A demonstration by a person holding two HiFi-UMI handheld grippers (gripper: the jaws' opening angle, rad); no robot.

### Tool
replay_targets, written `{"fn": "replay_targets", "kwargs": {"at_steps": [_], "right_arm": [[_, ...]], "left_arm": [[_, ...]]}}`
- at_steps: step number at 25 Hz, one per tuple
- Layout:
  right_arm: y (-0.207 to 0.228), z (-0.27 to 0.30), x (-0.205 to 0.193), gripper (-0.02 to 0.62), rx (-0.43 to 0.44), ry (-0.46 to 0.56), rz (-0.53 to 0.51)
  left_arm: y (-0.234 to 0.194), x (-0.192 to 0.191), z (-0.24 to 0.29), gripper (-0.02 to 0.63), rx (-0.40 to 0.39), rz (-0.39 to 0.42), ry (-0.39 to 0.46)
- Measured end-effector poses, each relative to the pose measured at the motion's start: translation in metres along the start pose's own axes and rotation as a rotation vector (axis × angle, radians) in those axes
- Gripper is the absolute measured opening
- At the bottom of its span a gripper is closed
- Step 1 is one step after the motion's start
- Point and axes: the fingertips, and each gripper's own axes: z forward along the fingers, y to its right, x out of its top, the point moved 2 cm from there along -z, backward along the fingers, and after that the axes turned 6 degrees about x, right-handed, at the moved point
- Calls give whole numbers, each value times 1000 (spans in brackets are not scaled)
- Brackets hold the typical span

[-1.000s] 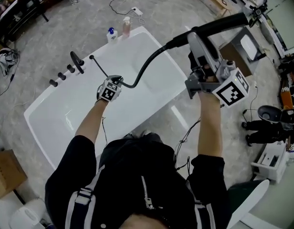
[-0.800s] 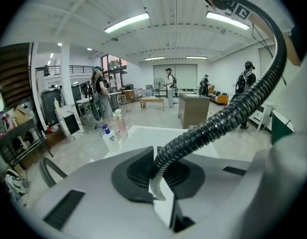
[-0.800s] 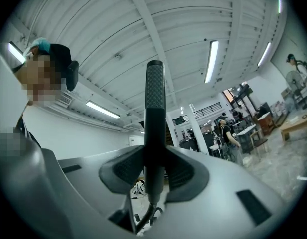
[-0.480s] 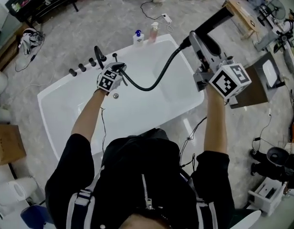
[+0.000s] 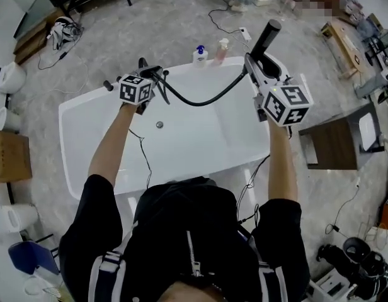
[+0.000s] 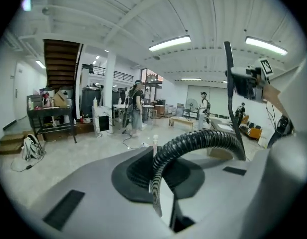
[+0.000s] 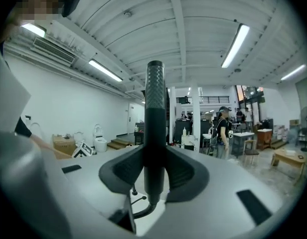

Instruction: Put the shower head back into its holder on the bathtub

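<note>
Right hand-held gripper (image 5: 259, 63) is clamped round the shower head (image 5: 268, 33), held upright over the bathtub (image 5: 80, 162) far rim, upper right of centre. Left hand-held gripper (image 5: 152, 79) pinches the hose (image 5: 200, 99), I'd guess to keep the slack tame while aiming.

White bathtub (image 5: 87, 143) on a grey marbled floor (image 5: 131, 30); black shower head (image 5: 268, 35) with a black ribbed hose (image 5: 200, 100). The pale grey left tongs (image 5: 155, 75) and right tongs (image 5: 256, 58) each carry a cube of black-and-white square markers. One bottle (image 5: 199, 55) is white with a blue cap, the other bottle (image 5: 220, 50) pink; the person's jacket (image 5: 181, 244) is black with white stripes.
</note>
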Motion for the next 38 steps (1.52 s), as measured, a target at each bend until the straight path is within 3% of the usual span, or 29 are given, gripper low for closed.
{"fn": "replay_targets", "kwargs": {"at_steps": [6, 13, 22, 30, 38], "right_arm": [[-3, 41, -33, 140, 90, -72, -35], [-9, 73, -47, 140, 162, -90, -58], [-1, 75, -29, 138, 170, -33, -28], [7, 81, -54, 138, 152, -57, 14], [11, 96, -100, 138, 173, -105, 54]], "left_arm": [[-19, 62, -10, 41, 76, -121, 108], [-37, 129, -9, 41, 167, -27, 143], [-64, 211, -10, 40, 248, 24, 266], [-80, 183, 22, 41, 291, 2, 236], [-79, 129, 48, 41, 310, 0, 189]]}}
